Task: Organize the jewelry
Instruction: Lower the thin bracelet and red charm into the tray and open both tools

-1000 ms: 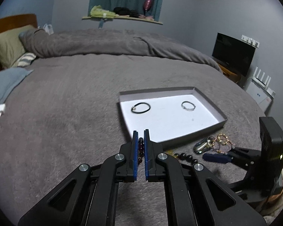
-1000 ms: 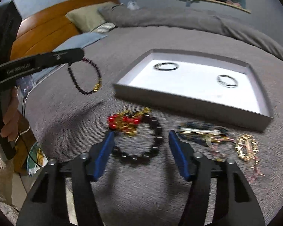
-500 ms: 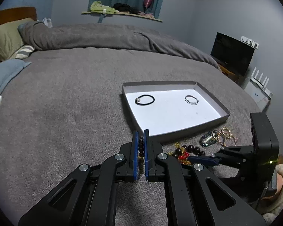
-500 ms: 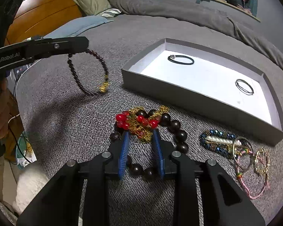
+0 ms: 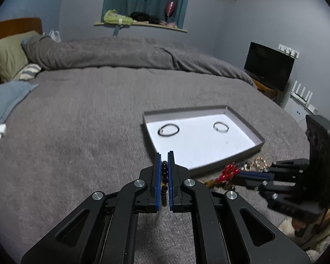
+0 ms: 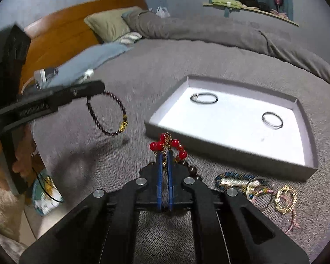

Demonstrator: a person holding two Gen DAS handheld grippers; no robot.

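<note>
1. Bed [image 5: 88, 114] with grey blanket; tray [image 6: 305, 123] holds two rings.
2. Right hand-held gripper [image 6: 164, 154], open a second ago, now clenched on red-bead bracelet [image 6: 165, 144], apparently lifted near tray's front-left corner.
3. Left hand-held gripper [image 5: 164, 156] still grips dark bead bracelet [image 6: 107, 114], off tray's left edge; both ready to place.

The room is dimly and evenly lit, with a cool bluish cast. The white tray floor [image 6: 231, 118] is rendered brightest. Strong fisheye bending and dark vignetted corners are seen. Motion blur is shown on the left gripper [image 6: 94, 88] in the right wrist view.

dark bead bracelet [image 6: 105, 114] dangling, red-beaded bracelet [image 6: 168, 145] pinched, lifted
</note>
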